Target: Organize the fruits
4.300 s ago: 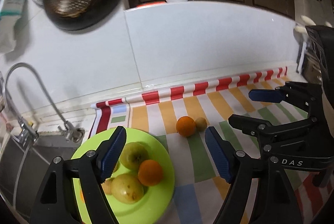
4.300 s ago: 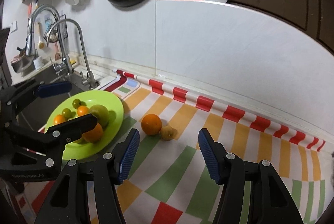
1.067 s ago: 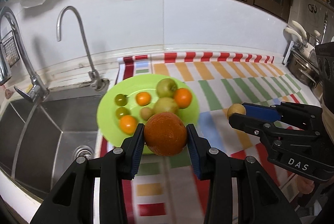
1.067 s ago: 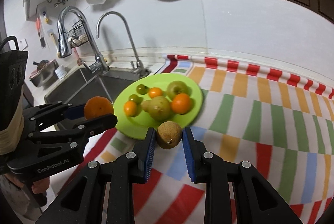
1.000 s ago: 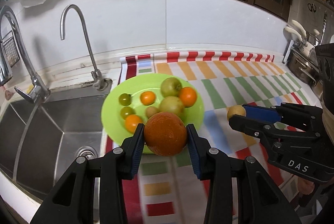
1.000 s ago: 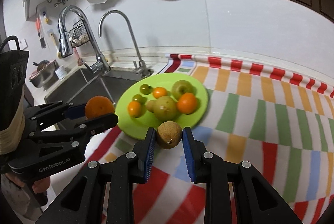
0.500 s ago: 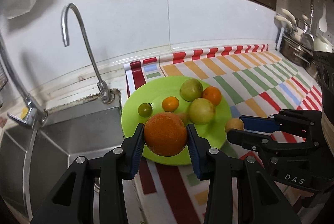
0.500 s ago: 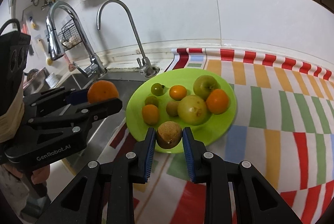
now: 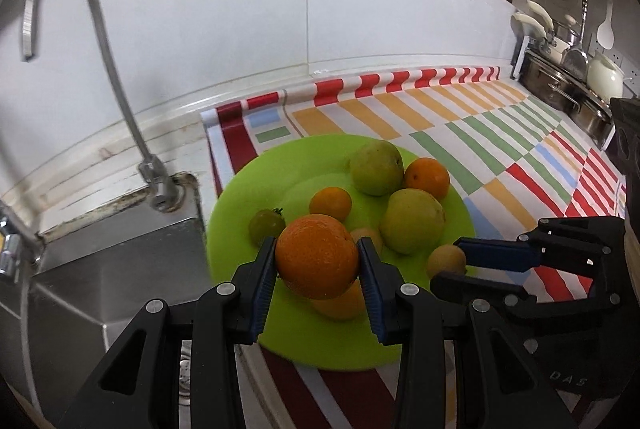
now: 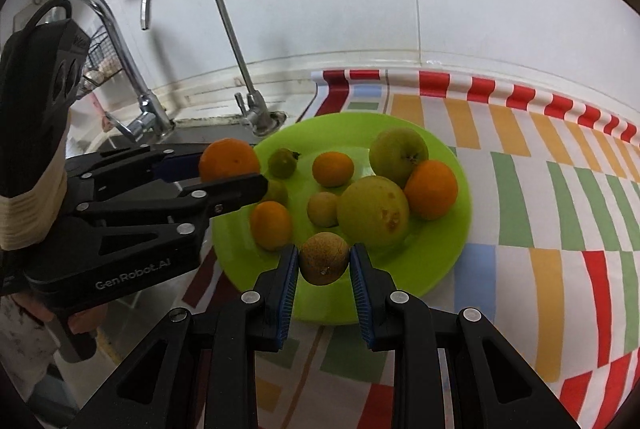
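My left gripper (image 9: 318,261) is shut on a large orange (image 9: 317,256) and holds it over the near left part of the green plate (image 9: 280,165). It also shows in the right wrist view (image 10: 230,165). My right gripper (image 10: 324,259) is shut on a small brownish-yellow fruit (image 10: 324,258) above the plate's (image 10: 440,269) near edge; that fruit also shows in the left wrist view (image 9: 446,261). The plate holds several fruits: green apples, small oranges and green tomatoes.
A steel sink (image 9: 100,269) with a curved tap (image 9: 112,49) lies left of the plate. The plate sits on a striped, checkered cloth (image 10: 560,209). Pots (image 9: 560,85) stand at the far right. A white tiled wall rises behind.
Both grippers have moved closer to the plate with their fruits held. The plate now fills more of both views.
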### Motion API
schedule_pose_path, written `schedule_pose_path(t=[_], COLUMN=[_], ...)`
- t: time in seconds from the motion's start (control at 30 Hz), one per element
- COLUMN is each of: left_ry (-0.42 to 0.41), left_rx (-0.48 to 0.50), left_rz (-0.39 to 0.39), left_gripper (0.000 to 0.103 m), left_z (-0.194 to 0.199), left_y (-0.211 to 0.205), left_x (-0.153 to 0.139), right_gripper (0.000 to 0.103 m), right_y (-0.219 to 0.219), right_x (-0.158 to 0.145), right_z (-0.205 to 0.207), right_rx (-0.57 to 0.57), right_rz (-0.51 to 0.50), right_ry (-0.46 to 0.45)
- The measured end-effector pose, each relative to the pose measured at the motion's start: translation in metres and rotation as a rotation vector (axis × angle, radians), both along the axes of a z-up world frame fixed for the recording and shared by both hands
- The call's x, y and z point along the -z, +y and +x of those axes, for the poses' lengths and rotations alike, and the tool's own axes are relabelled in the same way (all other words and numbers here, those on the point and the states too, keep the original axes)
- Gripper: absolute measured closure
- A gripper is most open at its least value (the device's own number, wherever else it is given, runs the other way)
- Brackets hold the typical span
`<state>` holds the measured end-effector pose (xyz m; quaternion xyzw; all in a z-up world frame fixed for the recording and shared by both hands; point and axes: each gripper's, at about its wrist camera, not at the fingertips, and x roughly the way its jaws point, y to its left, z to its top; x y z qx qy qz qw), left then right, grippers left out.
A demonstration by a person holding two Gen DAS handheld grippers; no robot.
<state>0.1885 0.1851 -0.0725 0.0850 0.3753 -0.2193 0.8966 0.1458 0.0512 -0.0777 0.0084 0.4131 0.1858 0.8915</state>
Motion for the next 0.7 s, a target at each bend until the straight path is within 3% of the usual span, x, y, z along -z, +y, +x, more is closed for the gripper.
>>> schedule_pose_path(t=[0.07, 0.2, 0.23, 0.5, 0.57, 0.7], left_ry=[0.017, 0.003, -0.008, -0.034, -0.044, -0.068], left_rx=[0.005, -0.008, -0.009, -0.103, -0.126, -0.165], left_rz=[-0.009, -0.012, -0.010, -0.018, -0.025, -0.035], left_gripper=[0.063, 0.048, 0.048, 0.047, 0.047, 0.045], left_z=[0.007, 0.009, 0.007, -0.019, -0.030, -0.051], left_y=[-0.003, -0.007, -0.008, -0.003, -0.003, -0.006], left_x=[0.003, 0.000, -0.003, -0.017, -0.021, -0.029], right_gripper=[0.075, 0.070, 0.065, 0.063, 0.054, 0.048], right_y=[0.000, -0.005, -0.007, -0.027, -0.032, -0.043], right_x=[0.002, 0.005, 0.005, -0.010, -0.016, -0.026], right_z=[0.001, 0.004, 0.004, -0.011, -0.018, -0.034], right_rx=[0.009, 0.034, 0.043, 0.113, 0.127, 0.153], right_rz=[-0.005, 0.000, 0.008, 0.006, -0.005, -0.019], right_ry=[0.002, 0.023, 0.025, -0.038, -0.061, -0.102])
